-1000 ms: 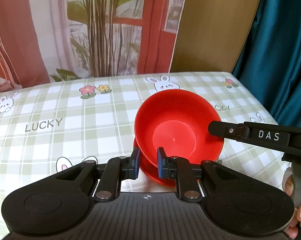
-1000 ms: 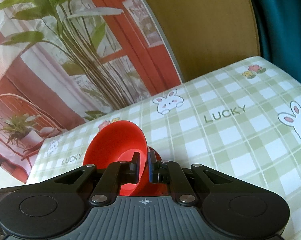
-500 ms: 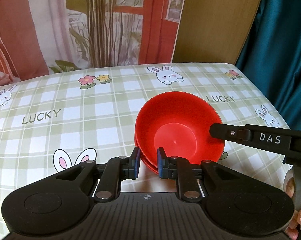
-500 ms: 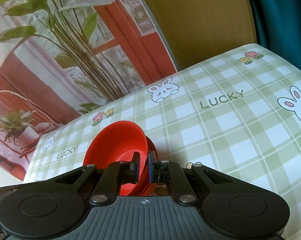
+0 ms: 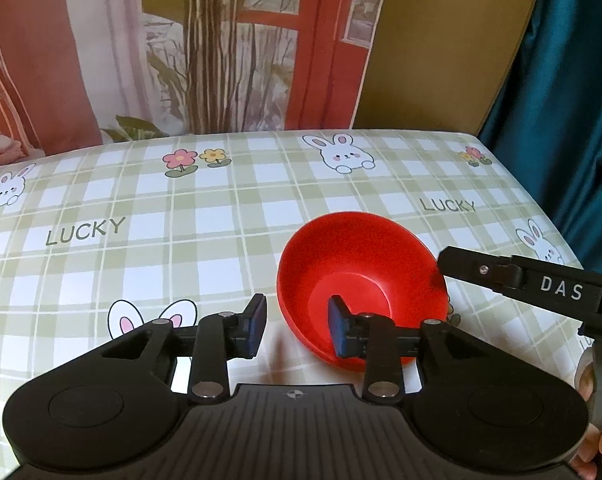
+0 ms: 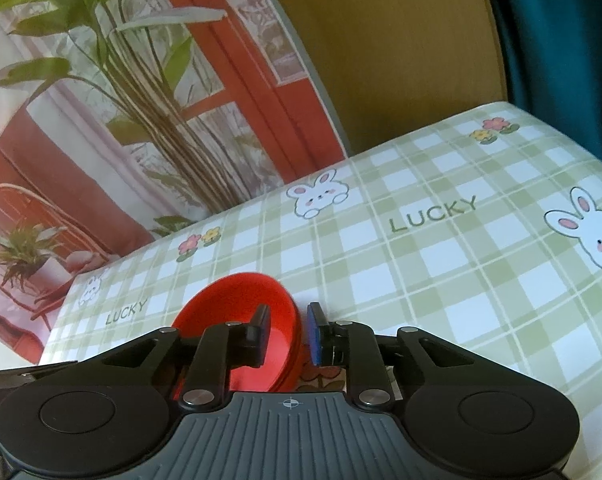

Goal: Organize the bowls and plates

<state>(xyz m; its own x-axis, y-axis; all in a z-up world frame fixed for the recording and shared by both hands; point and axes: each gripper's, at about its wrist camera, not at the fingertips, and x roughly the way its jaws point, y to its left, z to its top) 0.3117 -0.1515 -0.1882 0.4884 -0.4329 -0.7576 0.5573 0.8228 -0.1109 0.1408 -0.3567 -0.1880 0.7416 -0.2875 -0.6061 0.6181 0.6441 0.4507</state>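
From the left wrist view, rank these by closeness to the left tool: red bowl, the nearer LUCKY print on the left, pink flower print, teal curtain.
Left tool, its jaws opening around the bowl's rim:
1. Red bowl, at the tool, just right.
2. LUCKY print, mid-table, left.
3. Pink flower print, far table edge.
4. Teal curtain, beyond the table, right.

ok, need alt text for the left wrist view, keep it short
A red bowl sits on a green checked tablecloth printed with bunnies. The left gripper is opening, its fingers straddling the bowl's near rim without pressing on it. The right gripper's finger reaches in at the bowl's far right rim.
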